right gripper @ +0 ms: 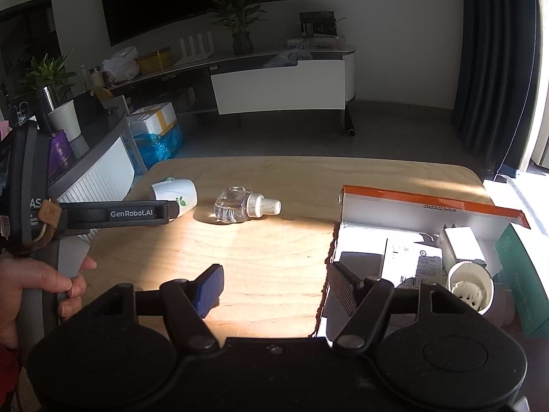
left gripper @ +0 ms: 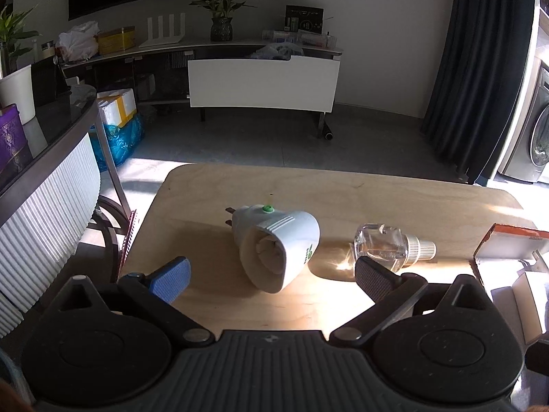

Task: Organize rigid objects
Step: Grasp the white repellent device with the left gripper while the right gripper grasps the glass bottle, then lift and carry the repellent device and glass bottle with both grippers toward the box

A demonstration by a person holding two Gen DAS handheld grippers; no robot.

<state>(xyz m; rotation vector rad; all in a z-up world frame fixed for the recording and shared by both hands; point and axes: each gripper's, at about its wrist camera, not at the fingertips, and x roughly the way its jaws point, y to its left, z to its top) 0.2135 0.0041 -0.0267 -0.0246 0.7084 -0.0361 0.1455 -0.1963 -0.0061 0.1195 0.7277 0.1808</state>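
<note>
The left gripper (left gripper: 272, 276) has its jaws spread as wide as they go, and nothing is gripped. The white plug-in device (left gripper: 276, 249) lies on its side on the wooden table (left gripper: 394, 202), just ahead of the open gap; neither the blue pad at eight o'clock of it nor the black pad at four o'clock touches it. Its two prongs point toward ten o'clock and a green button sits on top. At three o'clock of the device, near but apart, lies a clear refill bottle (left gripper: 381, 247) with a ribbed white cap pointing right.

The right gripper (right gripper: 274, 292) stands partly open and empty above bare tabletop. Its black pad hangs over the torn edge of an open cardboard box (right gripper: 429, 206) with an orange rim, at three o'clock. Inside the box are a white cup-shaped part (right gripper: 470, 285) and papers. In this view a hand (right gripper: 37, 292) at nine o'clock grips the left gripper's handle.
</note>
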